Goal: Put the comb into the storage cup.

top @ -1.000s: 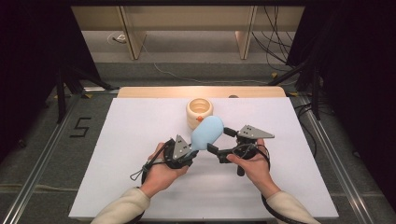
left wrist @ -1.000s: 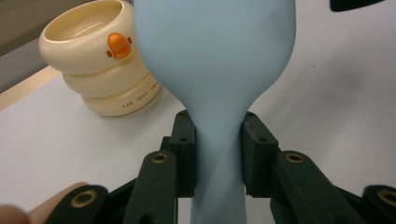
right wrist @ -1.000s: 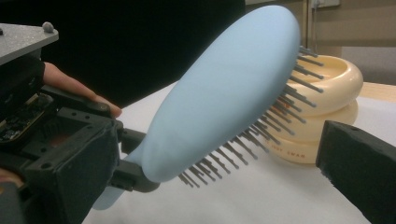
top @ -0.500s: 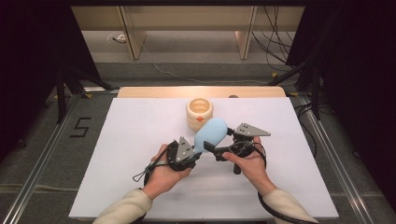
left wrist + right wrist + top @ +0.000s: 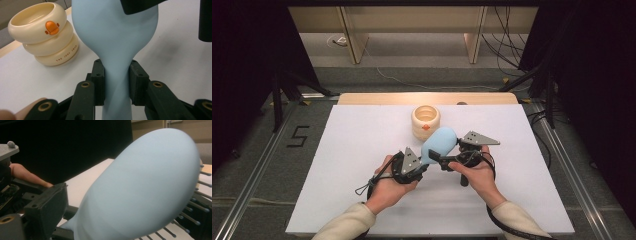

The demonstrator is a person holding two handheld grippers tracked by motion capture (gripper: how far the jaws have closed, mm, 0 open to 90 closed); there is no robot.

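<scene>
Brush (image 5: 439, 143), pale blue, lay at frame centre, above the white table (image 5: 342, 165). Left gripper (image 5: 421, 169) was clamped on its handle. Right gripper (image 5: 443, 161) bracketed the head, its jaws having just been closing; whether they pressed was unclear. Cream stacked-ring cup (image 5: 425, 120) stood just behind.

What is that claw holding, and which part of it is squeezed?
The left claw holds a light blue hairbrush by its narrow handle, just below the wide head.
</scene>
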